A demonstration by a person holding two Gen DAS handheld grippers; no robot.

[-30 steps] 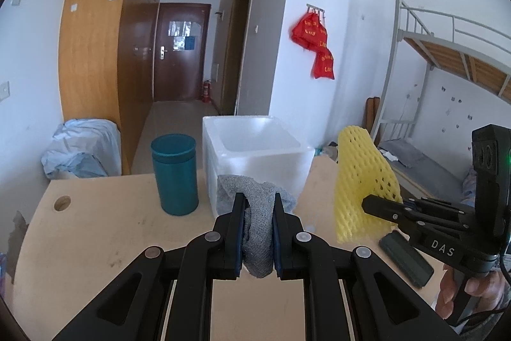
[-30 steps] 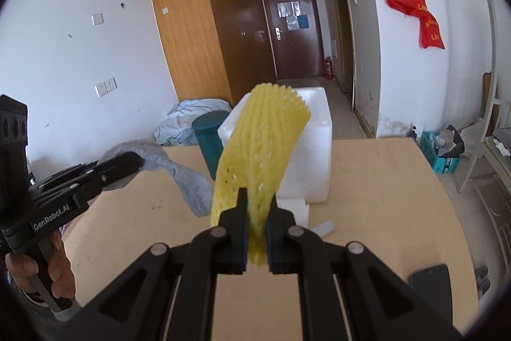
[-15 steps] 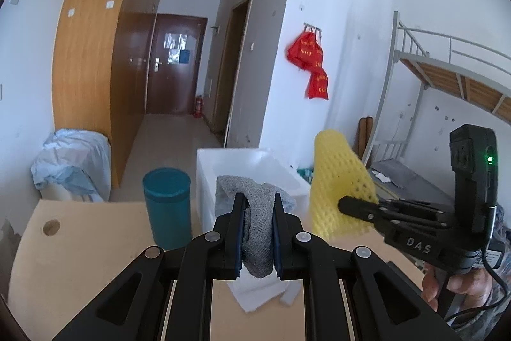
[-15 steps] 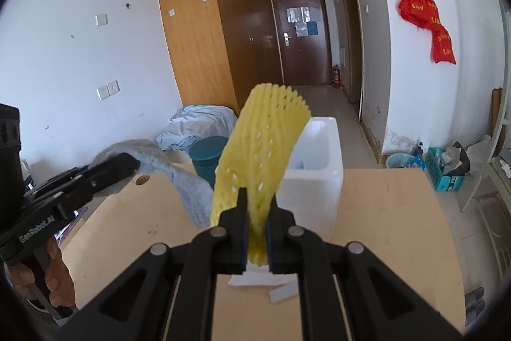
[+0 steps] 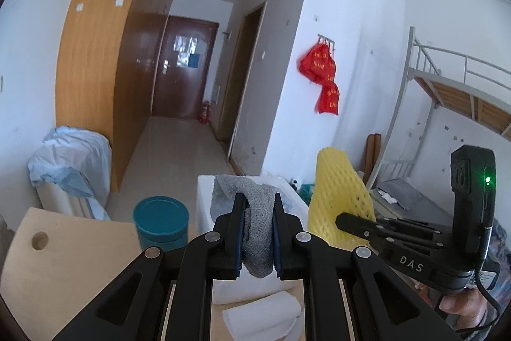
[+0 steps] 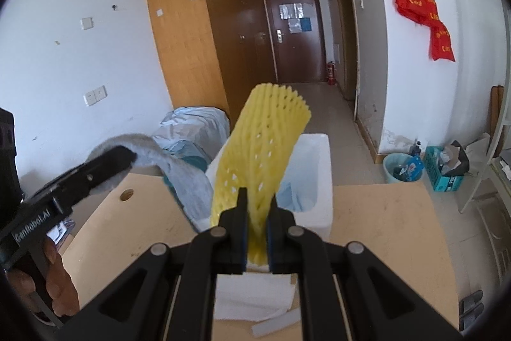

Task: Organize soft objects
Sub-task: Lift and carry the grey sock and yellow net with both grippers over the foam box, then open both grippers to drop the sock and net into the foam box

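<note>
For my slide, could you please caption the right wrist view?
Right gripper clamps yellow foam net above white foam box; left gripper holds grey cloth.

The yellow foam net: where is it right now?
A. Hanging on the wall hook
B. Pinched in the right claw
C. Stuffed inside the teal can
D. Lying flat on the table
B: the right claw is shut on the yellow foam net, holding it upright above the table.

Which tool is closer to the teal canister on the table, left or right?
Left. The left tool, gripping the gray cloth, is just right of the teal canister. The right tool, holding the yellow foam net, is farther right, past the white foam box.
</note>
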